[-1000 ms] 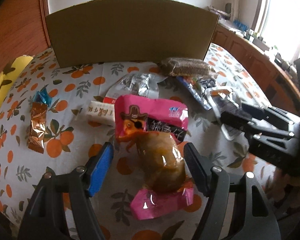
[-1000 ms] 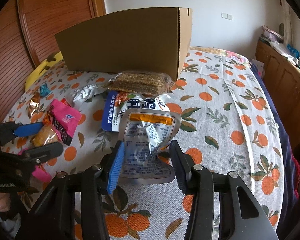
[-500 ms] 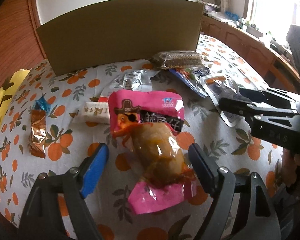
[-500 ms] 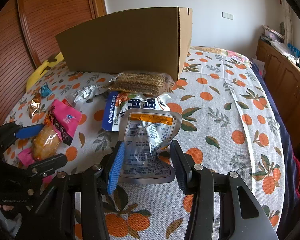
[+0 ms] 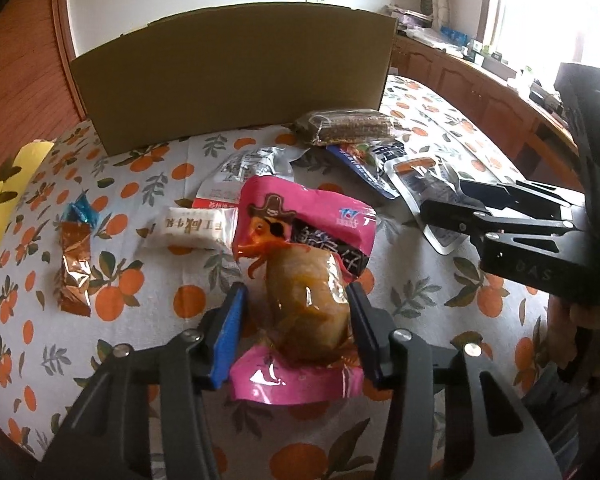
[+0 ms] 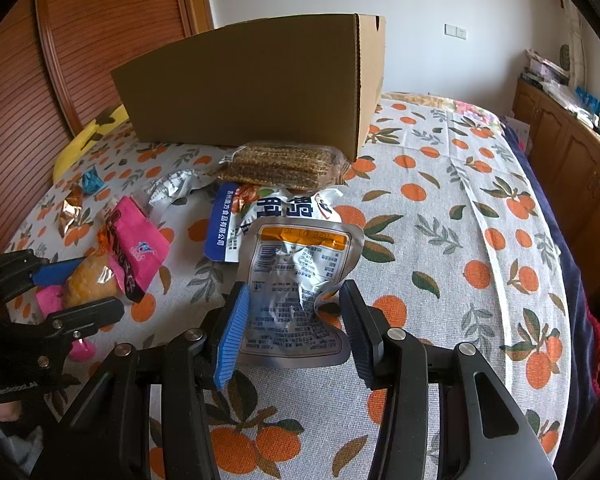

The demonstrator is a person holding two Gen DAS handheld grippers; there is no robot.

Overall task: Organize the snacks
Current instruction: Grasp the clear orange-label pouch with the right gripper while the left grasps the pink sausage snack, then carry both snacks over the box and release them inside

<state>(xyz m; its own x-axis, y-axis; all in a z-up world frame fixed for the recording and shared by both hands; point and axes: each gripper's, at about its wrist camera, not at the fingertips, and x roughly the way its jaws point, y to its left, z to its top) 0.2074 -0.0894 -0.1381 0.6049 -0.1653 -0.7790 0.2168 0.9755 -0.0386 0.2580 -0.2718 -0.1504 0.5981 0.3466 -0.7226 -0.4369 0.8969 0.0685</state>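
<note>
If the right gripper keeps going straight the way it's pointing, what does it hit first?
The silver pouch, which already lies between the right gripper's open fingers. Beyond it comes the blue-and-white bag, then the bar pack in front of the cardboard box, though depth is hard to judge.

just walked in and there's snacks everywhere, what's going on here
A person with a gripper in each hand is sorting snacks on the orange-print tablecloth. The left gripper has its jaws around the pink snack packet, closing in. The right gripper straddles the silver pouch, jaws open. The cardboard box stands behind.
</note>
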